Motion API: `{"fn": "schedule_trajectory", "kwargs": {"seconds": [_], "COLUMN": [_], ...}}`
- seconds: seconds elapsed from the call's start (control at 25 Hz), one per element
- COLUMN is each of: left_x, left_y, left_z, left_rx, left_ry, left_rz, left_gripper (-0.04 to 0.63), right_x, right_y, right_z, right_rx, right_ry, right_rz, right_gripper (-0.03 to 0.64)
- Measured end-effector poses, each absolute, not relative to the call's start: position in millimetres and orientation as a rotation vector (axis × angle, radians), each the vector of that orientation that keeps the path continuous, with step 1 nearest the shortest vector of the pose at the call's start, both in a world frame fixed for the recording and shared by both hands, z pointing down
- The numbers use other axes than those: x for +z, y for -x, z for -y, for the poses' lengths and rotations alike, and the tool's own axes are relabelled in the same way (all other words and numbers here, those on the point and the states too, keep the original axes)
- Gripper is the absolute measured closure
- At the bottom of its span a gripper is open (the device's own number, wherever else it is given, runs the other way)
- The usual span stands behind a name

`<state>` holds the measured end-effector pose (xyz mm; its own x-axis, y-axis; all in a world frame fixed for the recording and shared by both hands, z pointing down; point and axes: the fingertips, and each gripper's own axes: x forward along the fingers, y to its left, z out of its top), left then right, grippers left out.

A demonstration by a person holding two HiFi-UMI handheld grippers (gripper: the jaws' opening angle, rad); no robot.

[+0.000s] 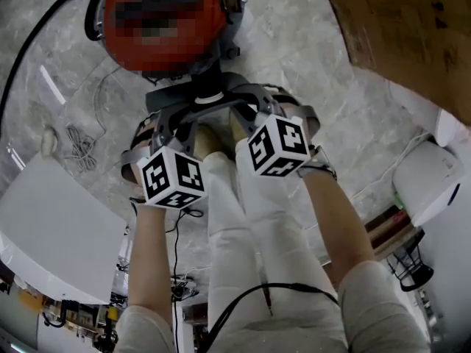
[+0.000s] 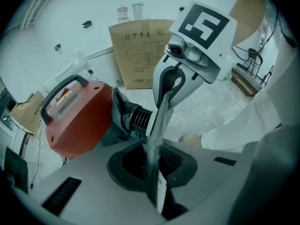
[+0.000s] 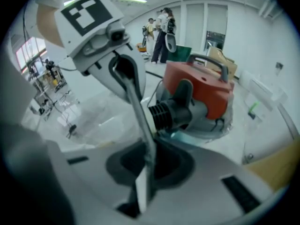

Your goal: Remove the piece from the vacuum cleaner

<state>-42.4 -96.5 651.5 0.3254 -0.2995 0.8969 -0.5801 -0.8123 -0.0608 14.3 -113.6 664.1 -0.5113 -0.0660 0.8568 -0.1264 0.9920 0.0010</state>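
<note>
The red vacuum cleaner (image 1: 158, 20) stands on the marble floor ahead of me, its black ribbed hose connector (image 2: 138, 118) facing my grippers. A thin grey strip (image 2: 159, 125) stretches between the two grippers just in front of that connector. My left gripper (image 2: 157, 172) is shut on one end of the strip. My right gripper (image 3: 147, 168) is shut on the other end (image 3: 140, 116). In the head view both grippers (image 1: 180, 120) (image 1: 246, 109) sit side by side below the vacuum, pointing steeply down. Whether the strip is still attached to the vacuum is hidden.
A cardboard box (image 2: 140, 55) leans on the wall behind the vacuum. Loose cables (image 1: 81, 145) and a black hose (image 1: 37, 35) lie at the left. A white cabinet (image 1: 51, 226) is at the lower left, a white appliance (image 1: 430, 179) at the right. People (image 3: 161, 29) stand far off.
</note>
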Motion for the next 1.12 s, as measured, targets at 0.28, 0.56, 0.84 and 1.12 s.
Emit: {"fn": "schedule_trajectory", "kwargs": {"seconds": [0.28,0.56,0.84,1.12], "left_x": [663,677,665,646], "left_y": [37,44,42,39], "left_z": [97,97,96,98], "left_rx": [1.397,1.175,1.348,1.404], "left_ry": [-2.357,-2.246,-2.194,-2.187], "left_rz": [0.843,0.918,0.897,0.890], "left_gripper": [0.546,0.546,0.546,0.549], "right_x": [651,643,654,673], "right_y": [-22,-13,-20,-24], "right_z": [116,112,114,112], "right_rx": [-0.232,-0.396,-0.198,0.045], "right_ry": [-0.067,0.007,-0.066,-0.155], "right_rz": [1.948,1.859,1.961,2.046], "right_gripper": [0.578,0.578,0.578,0.578]}}
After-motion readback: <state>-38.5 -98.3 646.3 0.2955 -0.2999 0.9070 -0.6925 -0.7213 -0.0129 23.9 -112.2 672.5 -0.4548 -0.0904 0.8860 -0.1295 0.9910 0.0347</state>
